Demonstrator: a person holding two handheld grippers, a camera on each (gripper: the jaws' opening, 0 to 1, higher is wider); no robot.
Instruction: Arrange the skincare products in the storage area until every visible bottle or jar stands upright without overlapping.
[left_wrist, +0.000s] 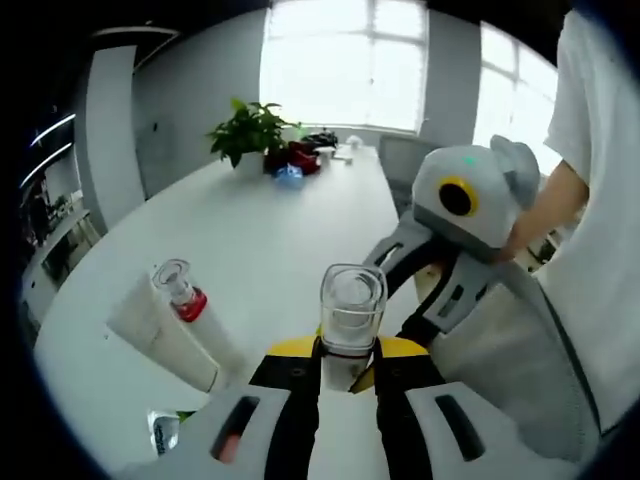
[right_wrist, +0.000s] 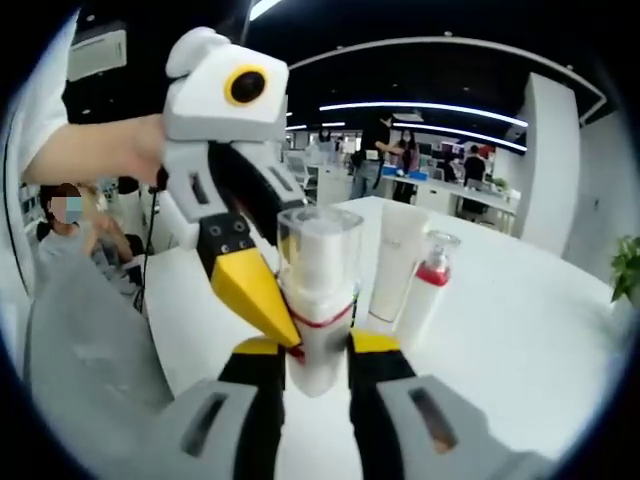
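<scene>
**Both grippers on one capped bottle**

The table (left_wrist: 250, 230) is the biggest thing here — a long, smooth white top with rounded ends, running toward bright windows in the left gripper view and toward an open office with people (right_wrist: 385, 150) in the right gripper view.

At the table's far end sits a leafy green plant (left_wrist: 250, 130) in a pot, with small red and blue items beside it too blurred to name.

A person's white sleeve (left_wrist: 600, 150) and bare forearm show at the edge of the left gripper view.

The tube (left_wrist: 165, 335) is white, flat-sided and matte; no writing on it can be read. Touching it stands a spray bottle (left_wrist: 185, 295) with a red collar and a clear domed cap.

The bottle (right_wrist: 318, 300) — white body, red band, clear square-shouldered cap — stands upright on the table, near the tube and spray bottle. The right gripper (right_wrist: 318, 350) clasps its lower body with both yellow-tipped jaws. The left gripper (left_wrist: 350, 350) is closed on the same bottle just under the cap. No label is legible.
</scene>
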